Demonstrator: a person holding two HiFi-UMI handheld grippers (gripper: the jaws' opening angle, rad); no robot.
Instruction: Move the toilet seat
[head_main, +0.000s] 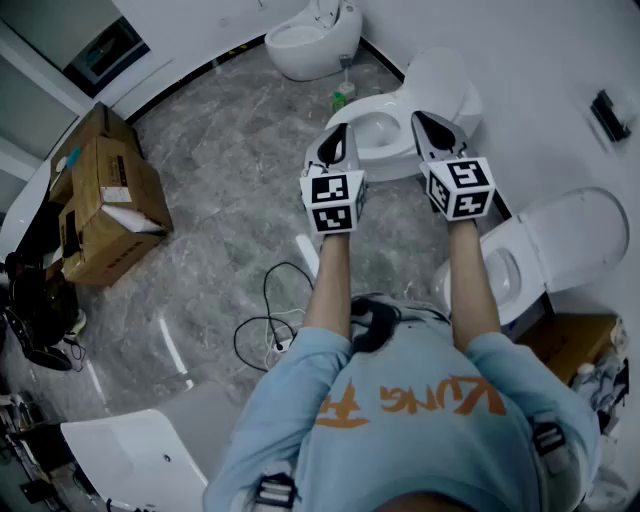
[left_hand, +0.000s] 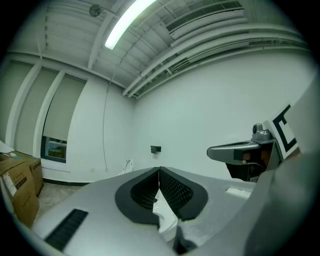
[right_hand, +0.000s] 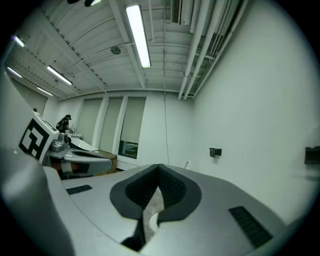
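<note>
A white toilet (head_main: 384, 128) stands on the grey floor ahead of me, its seat ring (head_main: 392, 104) down on the bowl and its lid (head_main: 446, 88) tilted up toward the wall. My left gripper (head_main: 337, 132) hovers above the bowl's left edge, shut and holding nothing. Over the bowl's right side near the lid, my right gripper (head_main: 431, 120) is also shut and empty. In the left gripper view the jaws (left_hand: 159, 173) meet, with a sliver of white toilet (left_hand: 166, 220) below. The right gripper view shows its jaws (right_hand: 160, 169) pressed together over marbled floor.
A second toilet (head_main: 548, 248) with raised lid stands at the right, a third (head_main: 312, 36) at the back. A green bottle (head_main: 341, 98) sits behind the bowl. Cardboard boxes (head_main: 102, 196) are at the left. A black cable (head_main: 266, 322) lies on the floor by my feet.
</note>
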